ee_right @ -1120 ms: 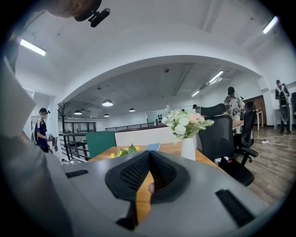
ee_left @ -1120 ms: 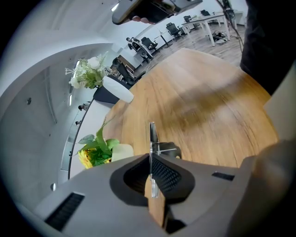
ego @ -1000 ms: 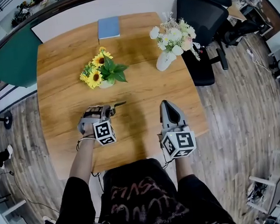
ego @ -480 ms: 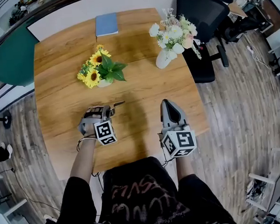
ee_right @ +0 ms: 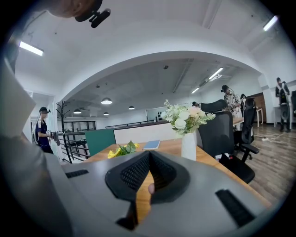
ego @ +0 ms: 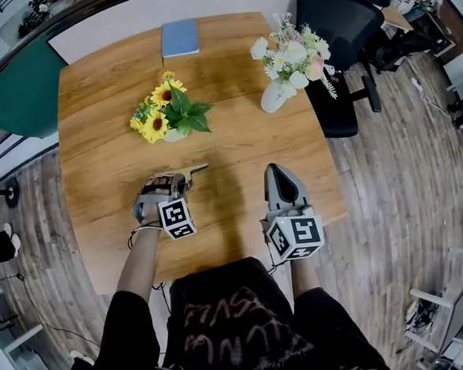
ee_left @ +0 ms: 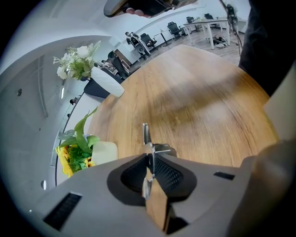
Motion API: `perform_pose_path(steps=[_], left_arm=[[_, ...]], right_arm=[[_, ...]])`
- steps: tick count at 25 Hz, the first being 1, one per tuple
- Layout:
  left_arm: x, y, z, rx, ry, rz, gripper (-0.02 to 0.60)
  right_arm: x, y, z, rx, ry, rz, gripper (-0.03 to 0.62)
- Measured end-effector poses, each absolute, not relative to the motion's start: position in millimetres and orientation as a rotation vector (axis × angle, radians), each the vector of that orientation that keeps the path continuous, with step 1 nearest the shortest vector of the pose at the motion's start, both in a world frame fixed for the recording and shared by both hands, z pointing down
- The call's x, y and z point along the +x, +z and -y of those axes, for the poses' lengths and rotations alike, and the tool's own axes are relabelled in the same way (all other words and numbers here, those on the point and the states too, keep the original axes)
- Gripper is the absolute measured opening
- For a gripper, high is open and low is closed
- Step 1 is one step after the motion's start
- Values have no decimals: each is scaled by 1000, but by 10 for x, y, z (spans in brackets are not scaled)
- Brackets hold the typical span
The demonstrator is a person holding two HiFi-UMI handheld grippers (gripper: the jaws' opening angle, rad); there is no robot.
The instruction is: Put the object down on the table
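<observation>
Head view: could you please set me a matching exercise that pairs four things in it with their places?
Things:
1. notebook
2. sunflowers
3. white flowers
4. office chair

Places:
a. on the floor, past the right edge of the table
b. at the table's far edge
c. on the table, by its right edge
d. on the table, near its middle

Pairs: 1-b, 2-d, 3-c, 4-a.
</observation>
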State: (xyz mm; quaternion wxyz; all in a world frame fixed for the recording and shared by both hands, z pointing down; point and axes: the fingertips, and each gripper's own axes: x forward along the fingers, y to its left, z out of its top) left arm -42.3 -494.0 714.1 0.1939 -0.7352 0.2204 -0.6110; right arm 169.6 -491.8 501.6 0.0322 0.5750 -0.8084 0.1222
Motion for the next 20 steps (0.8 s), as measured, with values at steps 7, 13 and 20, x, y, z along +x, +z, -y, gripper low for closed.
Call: perform_pose_path(steps=[7,13,20], left_arm=[[-416,7204,4899,-2075,-1738,-609,75],[-411,7211,4896,-2095,-1748,-609,80],[-407,7214,4861,-2106,-1754,-581,101]], right_arm=[[1706,5028,4921,1770,369,2479,5],[1710,5034,4903,1768,373,2478,5],[1716,5013,4868,1773,376,2482,3]])
